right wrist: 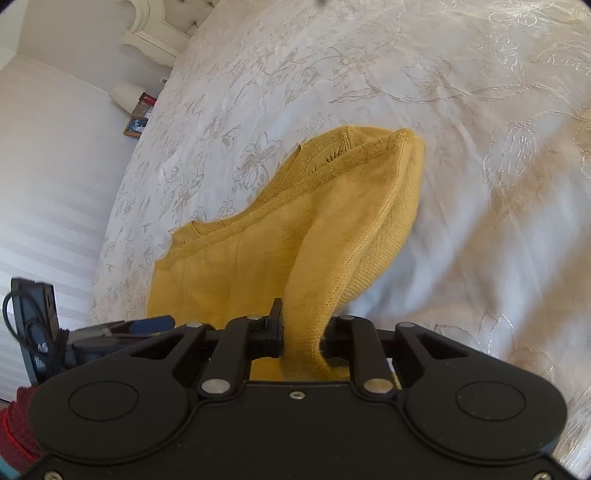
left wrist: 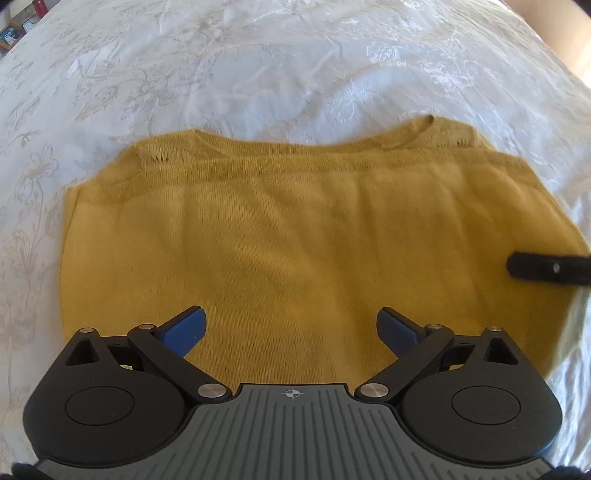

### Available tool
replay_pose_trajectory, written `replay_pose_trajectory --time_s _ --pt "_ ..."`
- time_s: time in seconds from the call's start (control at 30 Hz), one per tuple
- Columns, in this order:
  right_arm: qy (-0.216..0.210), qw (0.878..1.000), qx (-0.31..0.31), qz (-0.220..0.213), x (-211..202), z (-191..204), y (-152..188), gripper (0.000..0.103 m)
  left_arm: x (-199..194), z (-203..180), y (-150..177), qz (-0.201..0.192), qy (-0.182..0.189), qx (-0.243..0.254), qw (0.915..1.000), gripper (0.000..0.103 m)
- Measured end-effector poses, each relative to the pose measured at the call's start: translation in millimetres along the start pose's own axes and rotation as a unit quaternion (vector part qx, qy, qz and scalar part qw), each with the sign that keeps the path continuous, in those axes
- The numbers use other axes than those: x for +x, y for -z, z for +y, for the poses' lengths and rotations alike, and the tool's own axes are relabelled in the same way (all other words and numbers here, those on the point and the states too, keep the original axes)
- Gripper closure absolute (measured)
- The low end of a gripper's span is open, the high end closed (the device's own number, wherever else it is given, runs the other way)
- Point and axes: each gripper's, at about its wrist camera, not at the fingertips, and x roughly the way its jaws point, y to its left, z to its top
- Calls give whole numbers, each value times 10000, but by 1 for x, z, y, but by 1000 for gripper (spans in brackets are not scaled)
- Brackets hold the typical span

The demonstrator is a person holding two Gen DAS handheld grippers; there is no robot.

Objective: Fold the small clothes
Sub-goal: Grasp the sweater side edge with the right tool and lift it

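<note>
Left wrist view: mustard knit top [left wrist: 295, 229] lies flat on the white embroidered bedspread [left wrist: 258, 74], filling the middle of the frame, neckline toward the top. Left tool [left wrist: 291, 328] at bottom centre, blue pads [left wrist: 184, 330] spread wide, over the lower hem of the top with nothing between them; pads appear clear of the fabric. At the right edge a black finger of the right tool [left wrist: 546, 267] comes in over the top's right side.

Right wrist view: lower left, the left tool's body and cable show against a striped wall [right wrist: 48, 184]. Centre, the top's right edge is pulled up in a fold from the bedspread to the right tool [right wrist: 303, 332]. Right tool narrow, pinching that fold of knit. Upper left: a framed picture [right wrist: 133, 126] and a white headboard [right wrist: 155, 33] beside the bed.
</note>
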Motion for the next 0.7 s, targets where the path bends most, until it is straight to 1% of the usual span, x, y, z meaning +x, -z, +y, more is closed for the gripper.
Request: replay_pose_trajectory --time_s 0.13,0.23,0.33,0.53,0.6,0.7 --pt "145 9998 102 12 -1 -1 0 76 13 4 23 270 -18 -203 9994 2" --pt "270 9996 85 33 -2 1 1 76 19 1 22 326 -77 -35 9994 1" --pt "400 9991 108 36 -2 1 1 76 20 2 17 380 -63 -39 9993 1" --pt "658 9978 90 -35 -2 13 3 76 -3 15 16 46 31 -154 9999 2" --pt "726 9973 60 -75 -2 19 4 76 -12 23 19 -51 74 -222 9997 2" --pt "858 9962 8 -148 -1 30 6 76 -23 41 25 -175 35 -234 9996 2"
